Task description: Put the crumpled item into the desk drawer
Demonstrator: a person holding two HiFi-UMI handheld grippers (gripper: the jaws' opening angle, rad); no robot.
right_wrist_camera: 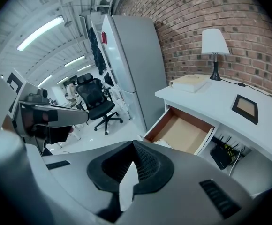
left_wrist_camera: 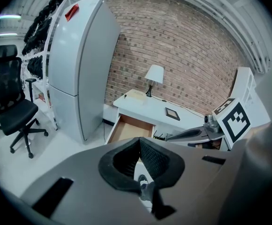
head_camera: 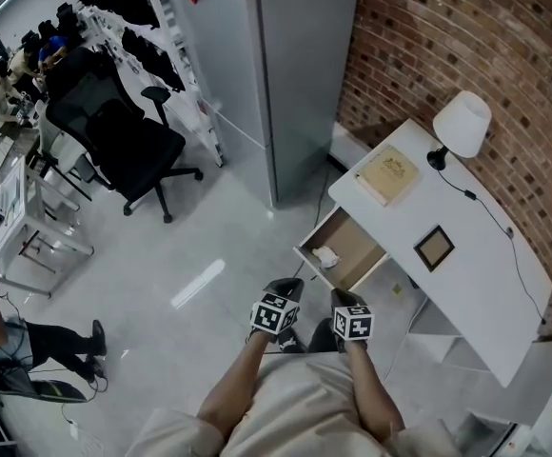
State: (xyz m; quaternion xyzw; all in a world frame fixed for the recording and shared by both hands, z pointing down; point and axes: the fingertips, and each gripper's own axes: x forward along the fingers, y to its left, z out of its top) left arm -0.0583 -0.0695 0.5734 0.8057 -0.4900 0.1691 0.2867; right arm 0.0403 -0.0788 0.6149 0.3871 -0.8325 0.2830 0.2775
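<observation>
The white desk stands against the brick wall with its wooden drawer pulled open. A crumpled white item lies inside the drawer at its front left corner; in the right gripper view the crumpled item just peeks over the gripper body. My left gripper and right gripper are held side by side close to my body, short of the drawer front. Both are shut with nothing between the jaws. The left gripper points toward the drawer, and the right gripper points at the drawer.
On the desk are a white lamp, a tan book and a small picture frame. A tall grey cabinet stands left of the desk. A black office chair is on the floor at the left.
</observation>
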